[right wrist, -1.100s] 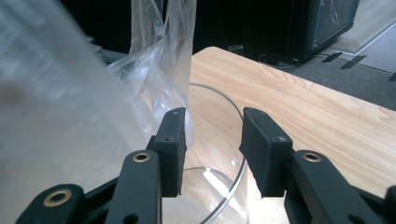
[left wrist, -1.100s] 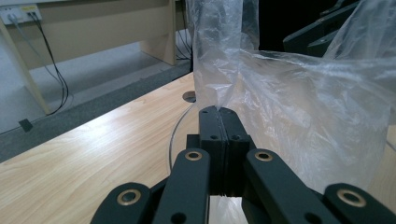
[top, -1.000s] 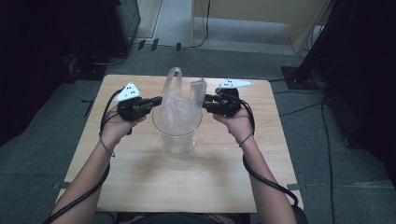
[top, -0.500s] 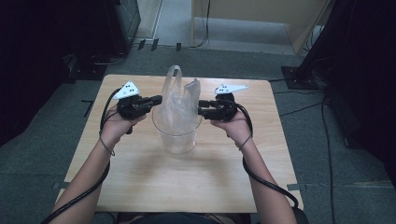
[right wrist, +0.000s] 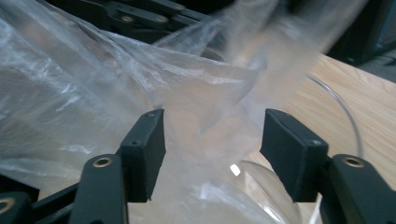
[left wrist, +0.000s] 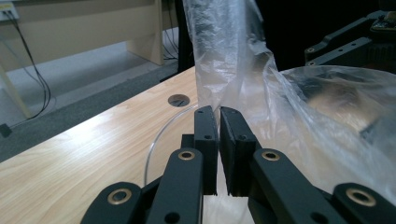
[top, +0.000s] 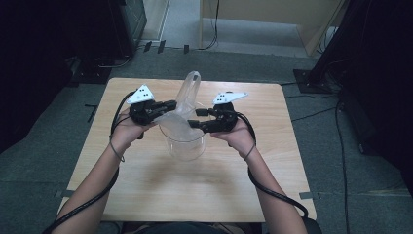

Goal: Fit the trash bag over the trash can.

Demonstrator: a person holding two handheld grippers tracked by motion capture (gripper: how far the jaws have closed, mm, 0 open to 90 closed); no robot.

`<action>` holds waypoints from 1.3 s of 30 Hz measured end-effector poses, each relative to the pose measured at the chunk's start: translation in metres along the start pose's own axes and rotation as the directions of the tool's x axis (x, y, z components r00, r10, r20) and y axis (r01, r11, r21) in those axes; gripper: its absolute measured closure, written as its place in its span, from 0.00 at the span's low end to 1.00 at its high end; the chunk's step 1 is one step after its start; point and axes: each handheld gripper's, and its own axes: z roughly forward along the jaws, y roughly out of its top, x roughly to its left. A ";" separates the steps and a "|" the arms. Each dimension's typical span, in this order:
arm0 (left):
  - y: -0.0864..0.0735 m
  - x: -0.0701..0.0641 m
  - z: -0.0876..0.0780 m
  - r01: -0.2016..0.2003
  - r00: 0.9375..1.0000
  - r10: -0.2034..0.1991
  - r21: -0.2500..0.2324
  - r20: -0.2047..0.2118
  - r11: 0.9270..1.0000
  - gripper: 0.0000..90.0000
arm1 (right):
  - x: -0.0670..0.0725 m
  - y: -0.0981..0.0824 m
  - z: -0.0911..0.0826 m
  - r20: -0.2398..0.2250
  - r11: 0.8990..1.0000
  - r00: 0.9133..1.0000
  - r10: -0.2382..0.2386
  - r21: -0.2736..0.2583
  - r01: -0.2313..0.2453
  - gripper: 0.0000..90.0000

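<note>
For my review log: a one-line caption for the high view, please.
Left gripper pinches a clear plastic bag over a clear container on the wooden table; right gripper open.

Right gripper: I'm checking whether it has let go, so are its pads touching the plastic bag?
Apart. The right gripper view shows the right gripper with jaws just opened wide, the plastic bag loose between them, neither pad pressing it.

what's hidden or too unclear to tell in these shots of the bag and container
- Inside of the clear container: high view, covered by the plastic bag.
- Bag film at the left gripper fingers: left gripper view, too thin to confirm.
- Bag's upper part: right gripper view, blurred.
</note>
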 end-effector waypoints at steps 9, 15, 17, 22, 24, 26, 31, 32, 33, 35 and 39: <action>0.001 -0.009 0.009 -0.019 0.999 0.019 0.013 0.029 1.000 0.93 | 0.009 0.004 0.006 -0.009 0.999 0.999 -0.038 -0.025 0.038 0.44; 0.003 -0.011 0.009 -0.006 0.999 0.005 0.013 0.050 1.000 0.83 | 0.012 0.003 0.006 0.031 0.999 0.999 -0.039 -0.028 0.040 0.80; 0.004 -0.010 0.007 0.008 0.999 -0.009 0.005 0.042 1.000 0.76 | 0.012 0.003 0.004 0.042 0.999 0.999 -0.026 -0.031 0.028 0.87; 0.009 -0.005 -0.005 0.022 0.999 -0.022 -0.004 0.038 1.000 0.65 | 0.008 0.003 -0.002 0.062 0.999 0.998 0.009 -0.042 -0.007 0.92; 0.011 -0.004 -0.009 0.019 0.999 -0.019 -0.008 0.038 1.000 0.63 | 0.006 0.004 -0.004 0.077 0.999 0.997 0.010 -0.042 -0.006 0.92; 0.012 -0.003 -0.013 0.013 0.999 -0.012 -0.005 0.048 1.000 0.61 | 0.005 0.004 -0.007 0.089 0.999 0.996 0.016 -0.053 -0.011 0.92; 0.013 0.000 -0.019 0.018 0.997 -0.017 -0.008 0.072 1.000 0.56 | 0.001 0.005 -0.011 0.106 0.998 0.994 0.020 -0.063 -0.013 0.92; 0.012 0.000 -0.021 0.015 0.997 -0.014 -0.008 0.078 1.000 0.55 | 0.001 0.005 -0.012 0.109 0.998 0.994 0.021 -0.063 -0.014 0.92; 0.012 0.001 -0.022 0.015 0.996 -0.014 -0.006 0.089 1.000 0.54 | 0.001 0.005 -0.012 0.111 0.998 0.994 0.023 -0.063 -0.016 0.92; 0.010 0.001 -0.022 0.030 0.992 -0.030 0.000 0.124 1.000 0.52 | 0.000 0.005 -0.013 0.114 0.998 0.993 0.024 -0.067 -0.016 0.92; 0.006 -0.002 -0.019 0.017 0.986 -0.019 0.014 0.164 1.000 0.50 | 0.002 0.007 -0.013 0.106 0.997 0.994 0.021 -0.074 -0.013 0.92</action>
